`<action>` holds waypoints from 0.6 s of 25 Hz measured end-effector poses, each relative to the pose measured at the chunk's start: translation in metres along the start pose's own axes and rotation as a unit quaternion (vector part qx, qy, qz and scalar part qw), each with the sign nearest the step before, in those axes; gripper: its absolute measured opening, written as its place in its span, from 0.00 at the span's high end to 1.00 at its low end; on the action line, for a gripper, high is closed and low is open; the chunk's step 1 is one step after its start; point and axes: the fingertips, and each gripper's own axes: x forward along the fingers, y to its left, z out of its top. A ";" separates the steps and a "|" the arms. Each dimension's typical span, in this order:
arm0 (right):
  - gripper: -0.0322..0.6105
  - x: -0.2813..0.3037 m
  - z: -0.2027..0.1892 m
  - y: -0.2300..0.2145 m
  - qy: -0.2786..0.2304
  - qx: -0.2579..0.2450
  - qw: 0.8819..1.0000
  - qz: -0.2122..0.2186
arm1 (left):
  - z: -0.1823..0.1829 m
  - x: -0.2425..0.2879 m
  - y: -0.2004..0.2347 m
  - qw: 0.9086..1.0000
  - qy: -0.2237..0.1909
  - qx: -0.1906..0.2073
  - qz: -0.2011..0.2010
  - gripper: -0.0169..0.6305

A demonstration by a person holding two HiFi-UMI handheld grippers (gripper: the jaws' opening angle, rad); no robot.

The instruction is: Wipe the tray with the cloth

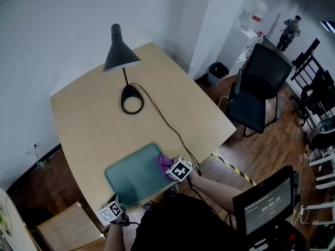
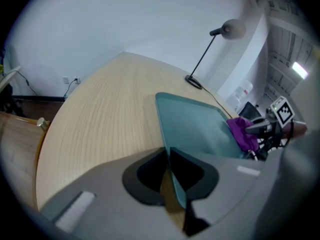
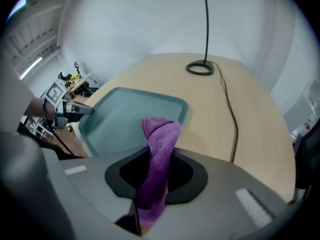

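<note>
Near edge of the desk: the left gripper sits at the near-left corner of the tray. Its jaws are closed on the rim. The left gripper view shows the teal lip running straight between the pads; the head view shows only the marker cube there. I judge this a steadying hold, so the tray won't slide under wiping.

The tray lies along the desk's near edge.

At the tray's right rim, the right gripper has its jaws pinched on the purple cloth. The right gripper view shows a bunched fold standing past the tips, probably the working end. The head view gives only a purple lump, and contact with the tray bed is unclear.

Toward the far edge stands a lamp, with its cord trailing past the tray's right side.
</note>
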 end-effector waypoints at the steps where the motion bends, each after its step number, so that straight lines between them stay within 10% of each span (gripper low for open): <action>1: 0.83 -0.002 0.003 -0.013 -0.009 0.006 1.000 -0.008 | -0.001 -0.001 0.000 1.000 -0.002 -0.001 0.005 0.89; 8: 0.83 -0.040 -0.005 -0.131 0.009 0.037 0.989 -0.140 | -0.017 -0.009 -0.013 0.999 -0.014 -0.010 0.036 0.89; 15: 0.83 0.019 0.000 -0.122 0.011 0.109 0.993 -0.043 | 0.003 0.001 -0.009 0.999 -0.008 -0.012 0.051 0.89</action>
